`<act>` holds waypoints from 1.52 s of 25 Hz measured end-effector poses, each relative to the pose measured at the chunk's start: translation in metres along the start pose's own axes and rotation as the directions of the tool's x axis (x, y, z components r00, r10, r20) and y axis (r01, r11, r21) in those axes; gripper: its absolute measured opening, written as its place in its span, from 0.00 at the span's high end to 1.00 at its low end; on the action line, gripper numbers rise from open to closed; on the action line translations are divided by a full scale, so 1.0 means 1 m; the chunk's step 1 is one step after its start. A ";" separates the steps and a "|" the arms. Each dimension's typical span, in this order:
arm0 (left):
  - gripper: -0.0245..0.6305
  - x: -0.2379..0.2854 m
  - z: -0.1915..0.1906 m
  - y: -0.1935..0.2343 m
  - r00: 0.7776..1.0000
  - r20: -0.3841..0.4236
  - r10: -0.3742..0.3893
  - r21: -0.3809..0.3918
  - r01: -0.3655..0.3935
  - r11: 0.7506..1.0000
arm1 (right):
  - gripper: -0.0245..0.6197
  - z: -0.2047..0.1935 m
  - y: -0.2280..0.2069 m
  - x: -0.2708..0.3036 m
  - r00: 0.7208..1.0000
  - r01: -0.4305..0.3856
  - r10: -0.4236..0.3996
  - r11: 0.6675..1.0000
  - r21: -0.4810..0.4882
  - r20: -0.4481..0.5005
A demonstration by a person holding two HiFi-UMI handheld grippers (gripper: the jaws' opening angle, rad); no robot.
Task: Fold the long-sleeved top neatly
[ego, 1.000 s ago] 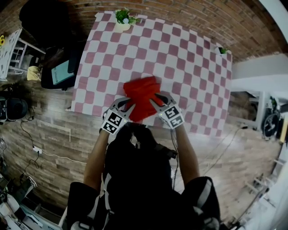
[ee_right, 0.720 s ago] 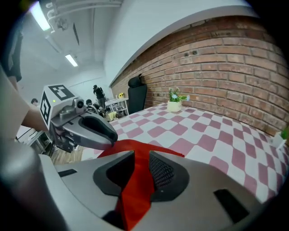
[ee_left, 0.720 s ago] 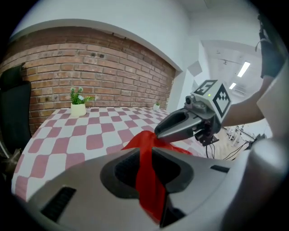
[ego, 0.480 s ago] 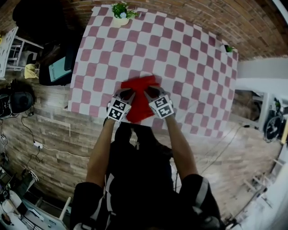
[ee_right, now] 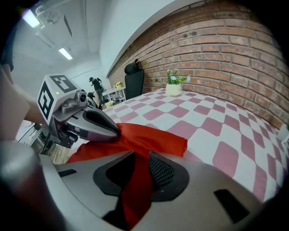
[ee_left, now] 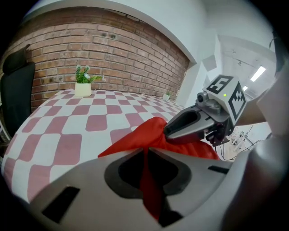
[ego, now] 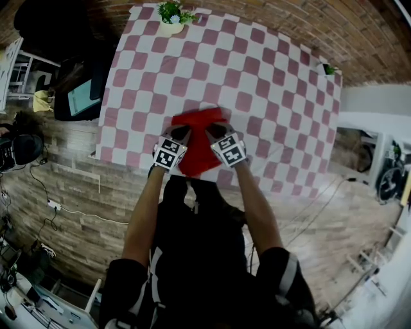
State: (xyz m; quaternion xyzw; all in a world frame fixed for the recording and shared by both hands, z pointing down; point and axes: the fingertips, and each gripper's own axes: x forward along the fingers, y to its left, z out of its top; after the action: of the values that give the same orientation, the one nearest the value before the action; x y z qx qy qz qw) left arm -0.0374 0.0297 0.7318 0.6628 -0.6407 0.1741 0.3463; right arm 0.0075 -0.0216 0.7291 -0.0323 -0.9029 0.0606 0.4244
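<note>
The red long-sleeved top [ego: 198, 142] lies bunched in a narrow heap on the checked tablecloth [ego: 270, 83], near the table's front edge. My left gripper [ego: 181, 133] sits at its left side and my right gripper [ego: 215, 132] at its right, close together. In the left gripper view a strip of red cloth [ee_left: 147, 180] runs between the jaws of the left gripper [ee_left: 146, 151], which have just been closing and pinch it. In the right gripper view the right gripper [ee_right: 141, 155] has also closed a little, and red fabric [ee_right: 135, 189] fills its gap. Each gripper sees the other beside it.
A potted plant [ego: 171, 14] stands at the table's far edge and a smaller one [ego: 329, 69] at the far right corner. A black chair [ego: 78, 96] is left of the table. A brick wall runs behind; wooden floor surrounds the table.
Both grippers have come down onto the near part of the red top and drawn closer together. The top looks narrower and more gathered between them.
</note>
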 end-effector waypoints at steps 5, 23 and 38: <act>0.91 -0.006 0.005 -0.002 1.000 0.011 -0.007 -0.014 0.008 1.000 | 0.81 0.003 0.000 -0.003 1.000 0.009 -0.009 1.000 0.005 0.004; 0.95 -0.183 0.123 -0.022 0.898 0.430 0.096 -0.071 -0.073 0.995 | 0.93 0.117 0.013 -0.177 0.866 0.155 -0.246 0.960 0.235 0.435; 0.95 -0.304 0.175 -0.074 0.742 0.619 0.258 -0.072 -0.273 0.959 | 0.95 0.143 0.074 -0.308 0.708 0.339 -0.401 0.915 0.219 0.582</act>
State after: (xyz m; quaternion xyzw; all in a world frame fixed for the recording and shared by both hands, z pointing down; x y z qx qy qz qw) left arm -0.0386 0.1276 0.3868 0.5888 -0.8043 0.0005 0.0796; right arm 0.0944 0.0058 0.3939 0.1913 -0.9749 0.0243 0.1115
